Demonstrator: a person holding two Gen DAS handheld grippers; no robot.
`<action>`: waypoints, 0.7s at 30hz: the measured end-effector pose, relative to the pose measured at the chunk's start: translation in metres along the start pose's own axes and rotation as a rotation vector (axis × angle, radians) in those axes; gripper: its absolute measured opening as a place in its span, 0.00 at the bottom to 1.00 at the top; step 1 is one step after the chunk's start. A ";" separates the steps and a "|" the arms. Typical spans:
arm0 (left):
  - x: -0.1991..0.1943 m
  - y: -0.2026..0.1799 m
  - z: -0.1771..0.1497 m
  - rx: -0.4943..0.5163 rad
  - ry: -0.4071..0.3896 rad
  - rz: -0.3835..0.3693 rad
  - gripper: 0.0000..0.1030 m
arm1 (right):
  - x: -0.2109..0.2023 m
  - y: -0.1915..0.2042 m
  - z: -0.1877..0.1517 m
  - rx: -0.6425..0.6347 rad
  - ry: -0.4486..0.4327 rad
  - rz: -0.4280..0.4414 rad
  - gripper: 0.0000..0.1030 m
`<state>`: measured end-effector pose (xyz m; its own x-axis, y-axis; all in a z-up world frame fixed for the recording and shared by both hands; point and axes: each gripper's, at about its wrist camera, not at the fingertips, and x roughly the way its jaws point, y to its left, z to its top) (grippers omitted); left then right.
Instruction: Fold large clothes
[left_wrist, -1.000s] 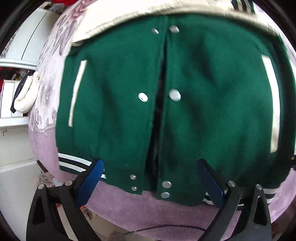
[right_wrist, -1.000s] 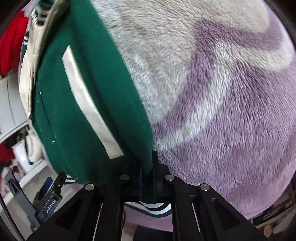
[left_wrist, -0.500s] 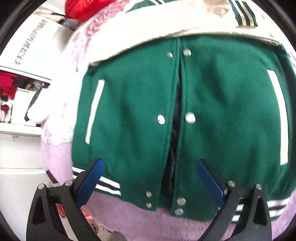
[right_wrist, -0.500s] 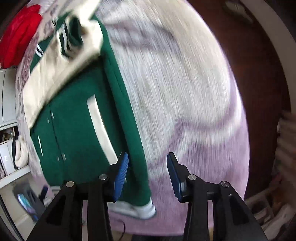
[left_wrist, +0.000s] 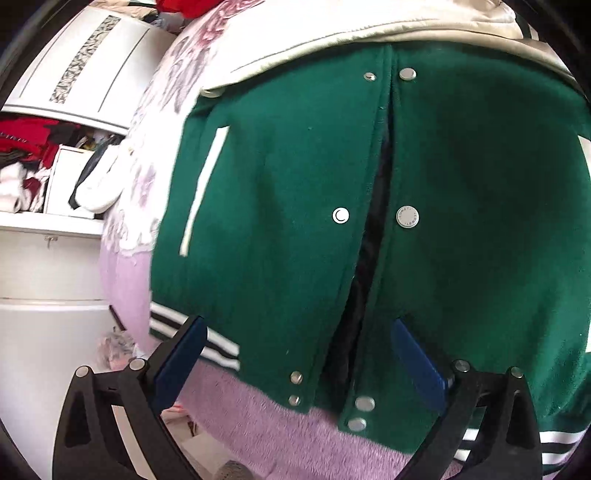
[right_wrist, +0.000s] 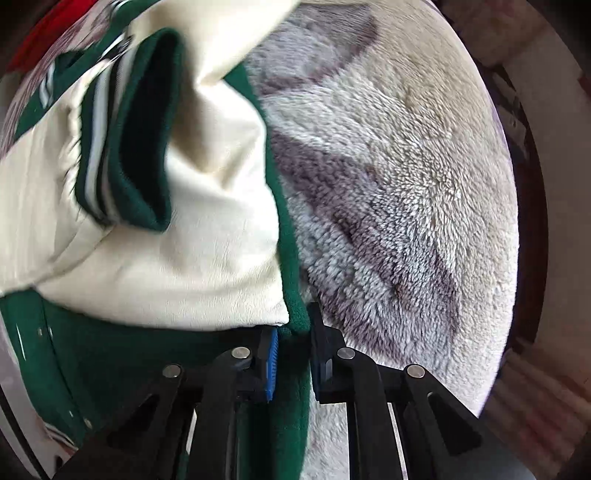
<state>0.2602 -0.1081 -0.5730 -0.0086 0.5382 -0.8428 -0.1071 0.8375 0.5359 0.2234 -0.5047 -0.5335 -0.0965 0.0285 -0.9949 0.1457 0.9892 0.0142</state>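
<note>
A green varsity jacket (left_wrist: 280, 206) with cream sleeves, snap buttons and striped hem lies front up on a fluffy purple and cream blanket (left_wrist: 258, 417). My left gripper (left_wrist: 295, 354) is open and empty, its blue pads spread just above the jacket's hem. In the right wrist view the jacket's side edge (right_wrist: 293, 295) runs between the pads of my right gripper (right_wrist: 293, 354), which is closed on that edge. A cream sleeve (right_wrist: 184, 258) with a green striped cuff (right_wrist: 122, 147) lies folded across the body.
The blanket (right_wrist: 388, 184) covers a bed. White cabinets and shelves (left_wrist: 55, 258) with red and white clothes stand to the left. A white shoe-like thing (left_wrist: 99, 188) lies at the bed's left edge. Dark furniture (right_wrist: 535, 184) borders the bed on the right.
My right gripper let go of the hem area, opened, moved up along the jacket's side edge and closed on it near the sleeve. My left gripper stayed open and shifted slightly over the hem.
</note>
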 end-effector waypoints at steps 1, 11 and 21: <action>-0.008 0.000 -0.002 -0.003 -0.005 0.012 1.00 | -0.006 0.005 -0.003 -0.044 0.010 -0.007 0.28; -0.100 -0.058 -0.034 0.229 -0.162 0.118 1.00 | -0.078 -0.101 -0.100 -0.145 0.042 -0.075 0.60; -0.139 -0.217 -0.100 0.526 -0.154 0.030 1.00 | -0.065 -0.232 -0.116 0.172 0.104 -0.075 0.60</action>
<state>0.1851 -0.3741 -0.5767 0.1459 0.5368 -0.8310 0.4025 0.7351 0.5456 0.0813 -0.7194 -0.4604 -0.2134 -0.0211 -0.9767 0.2995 0.9502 -0.0860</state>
